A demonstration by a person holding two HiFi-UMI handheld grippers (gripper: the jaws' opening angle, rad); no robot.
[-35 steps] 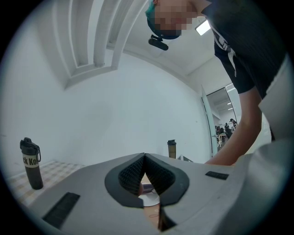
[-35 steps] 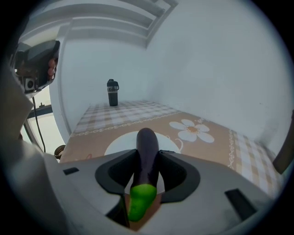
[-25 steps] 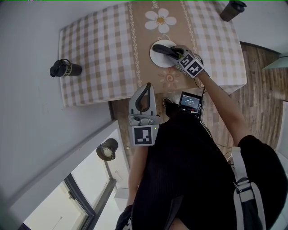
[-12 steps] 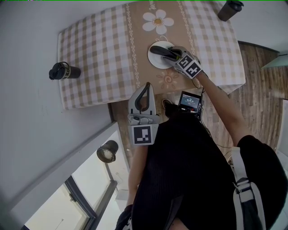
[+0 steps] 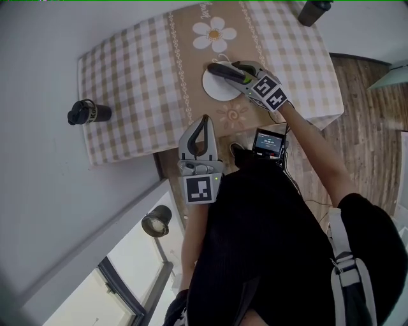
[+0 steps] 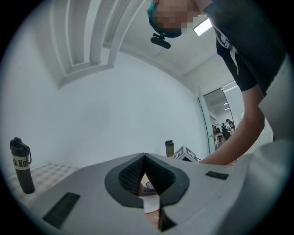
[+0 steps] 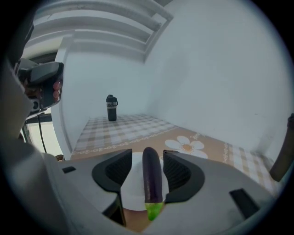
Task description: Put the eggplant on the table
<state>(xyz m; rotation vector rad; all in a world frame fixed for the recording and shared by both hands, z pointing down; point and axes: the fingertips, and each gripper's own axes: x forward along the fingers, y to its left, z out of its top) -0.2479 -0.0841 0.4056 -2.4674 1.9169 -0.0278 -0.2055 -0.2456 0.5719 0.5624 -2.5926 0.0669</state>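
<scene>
**Release of the eggplant, head view and both gripper views.** The right gripper point(image 5: 234, 71) is reaching over the white plate point(image 5: 213, 90) on the checked table point(image 5: 127, 76). Its jaws are opening, and they are now standing wide. The eggplant point(image 7: 151, 176) is lying lengthwise between them on the plate, green stem end toward the camera. A clear gap is showing at the left pad. The right pad is sitting just beside the skin, and it does not appear to be pressing.

One second earlier, in the head view, the jaws were sitting closer around the eggplant at this same spot on the plate. The eggplant is still lying there, so the change is in the grip and not in its position. This is being read as the letting-go step: the eggplant is resting on the plate and the task is close to done. What is probably left is drawing the gripper back without nudging the eggplant.

The left gripper point(image 5: 204, 122) is being held near the table edge, well apart from the plate, with its fingertips together and nothing between them. A dark bottle point(image 5: 86, 113) is lying on the table's left side, and a dark cup point(image 5: 312, 11) is at its far corner.
</scene>
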